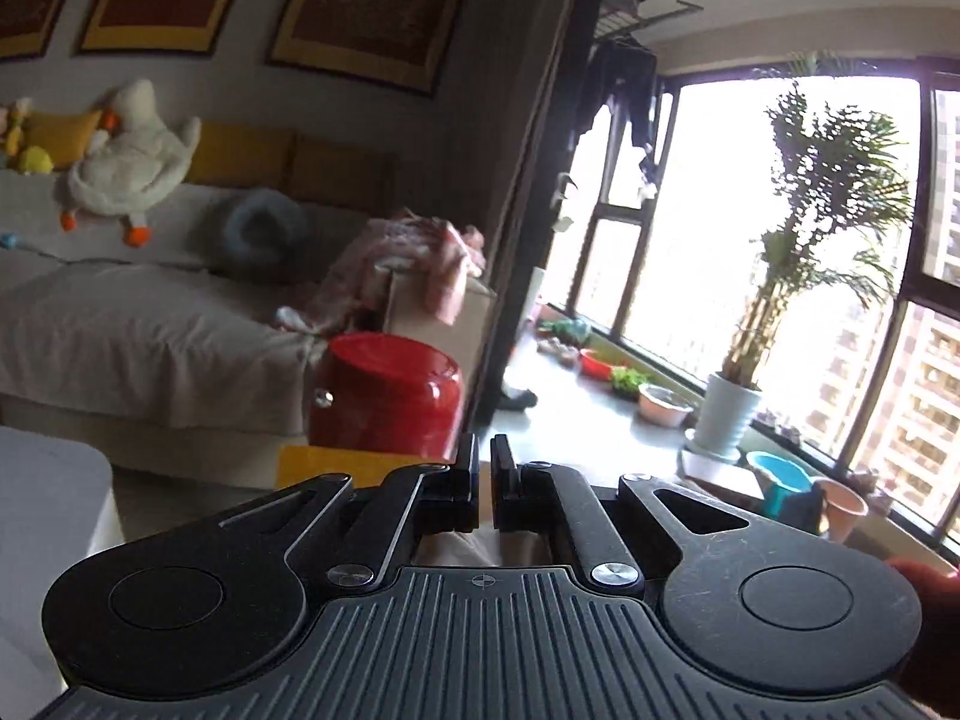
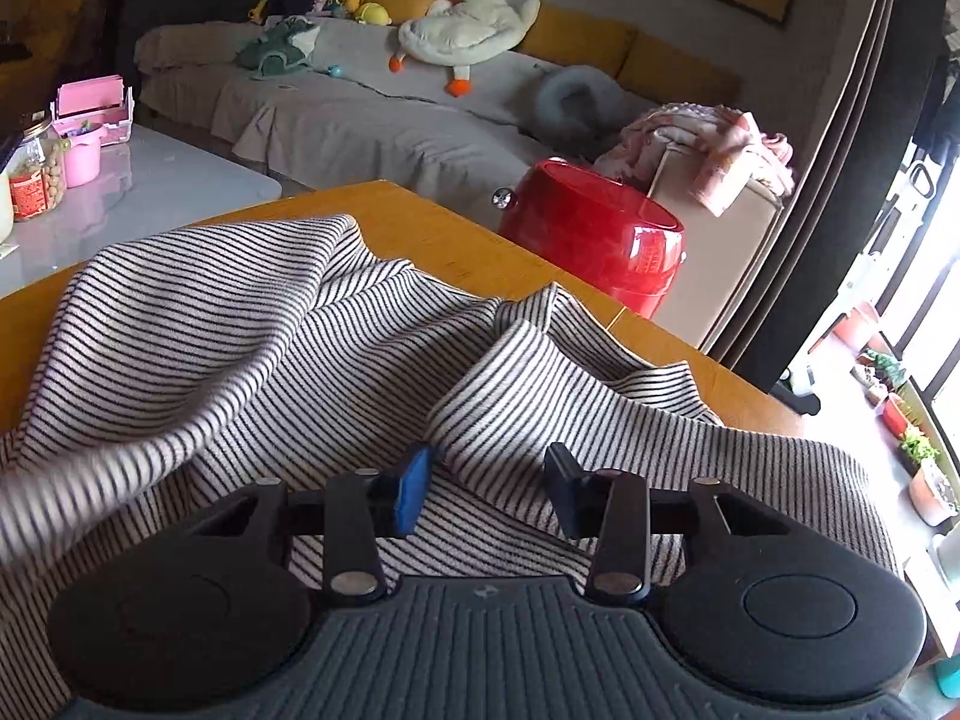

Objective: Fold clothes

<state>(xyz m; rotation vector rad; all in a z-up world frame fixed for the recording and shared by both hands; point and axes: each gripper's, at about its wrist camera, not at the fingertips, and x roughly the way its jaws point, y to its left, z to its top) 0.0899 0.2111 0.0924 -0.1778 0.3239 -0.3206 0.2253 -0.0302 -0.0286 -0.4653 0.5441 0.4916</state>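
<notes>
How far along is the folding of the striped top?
Barely started. The striped top lies rumpled on the wooden table, no neat fold visible. The right gripper sits over a raised fold, fingers apart, not pinching. The left gripper is shut; nothing visibly held. All folds remain.

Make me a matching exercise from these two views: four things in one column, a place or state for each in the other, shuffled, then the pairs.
Things:
1. striped garment
2. plush goose
3. red bin
4. left claw

Places or states:
A. shut
B. on the floor beside the sofa
C. lying on the sofa
D. rumpled on the wooden table

Pairs: 1-D, 2-C, 3-B, 4-A
</notes>
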